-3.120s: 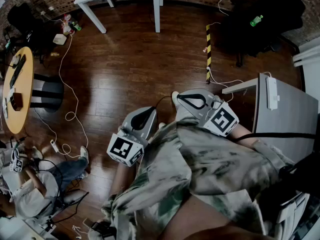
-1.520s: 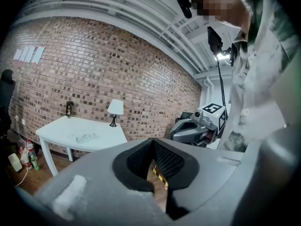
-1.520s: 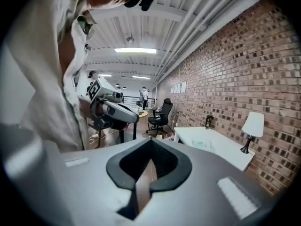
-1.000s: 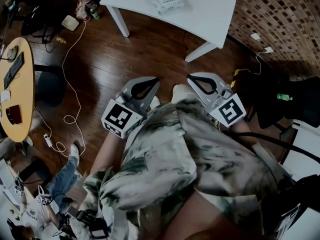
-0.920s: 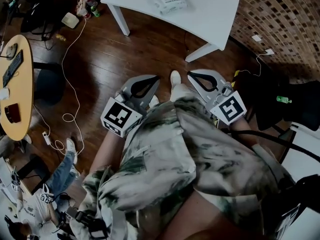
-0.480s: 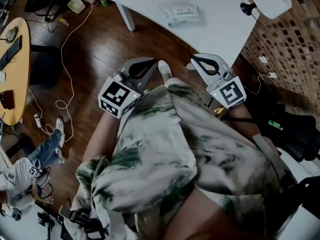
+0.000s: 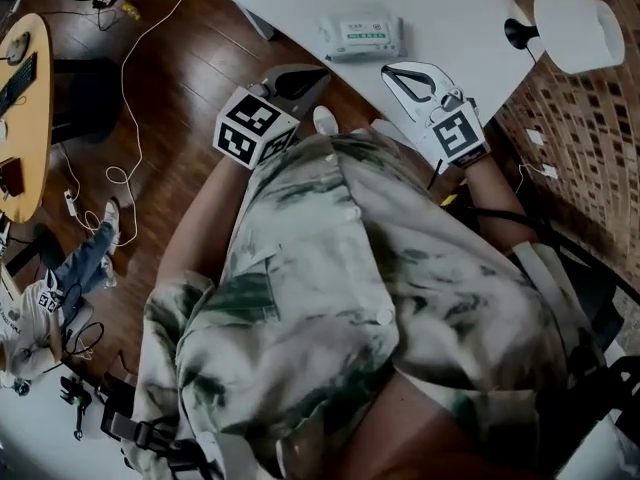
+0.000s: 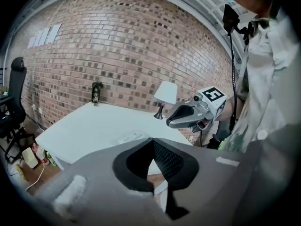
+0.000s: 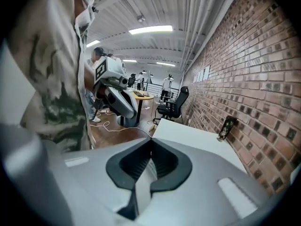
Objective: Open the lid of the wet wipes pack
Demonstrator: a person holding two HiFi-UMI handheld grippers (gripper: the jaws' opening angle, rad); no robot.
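The wet wipes pack (image 7: 363, 36) lies flat on the white table (image 7: 440, 18), white with a green label, its lid down. In the left gripper view a sliver of the pack (image 8: 131, 137) shows just beyond my jaws. My left gripper (image 7: 316, 72) hangs over the table's near edge, a short way in front of the pack and to its left, shut and empty. My right gripper (image 7: 389, 70) is level with it, just right of the pack, also shut on nothing. Each gripper sees the other: the right gripper (image 8: 188, 116), the left gripper (image 9: 115, 98).
A white table lamp (image 7: 575, 30) stands at the table's right end, a dark bottle (image 8: 96, 93) by the brick wall. Cables (image 7: 120, 168) run over the wooden floor. A round yellow table (image 7: 22, 118) stands at left. A black office chair (image 9: 173, 103) stands beyond the table.
The person has walked up to the white table. The pack has gone from far at the top of the head view to just ahead of both grippers, which stayed shut.
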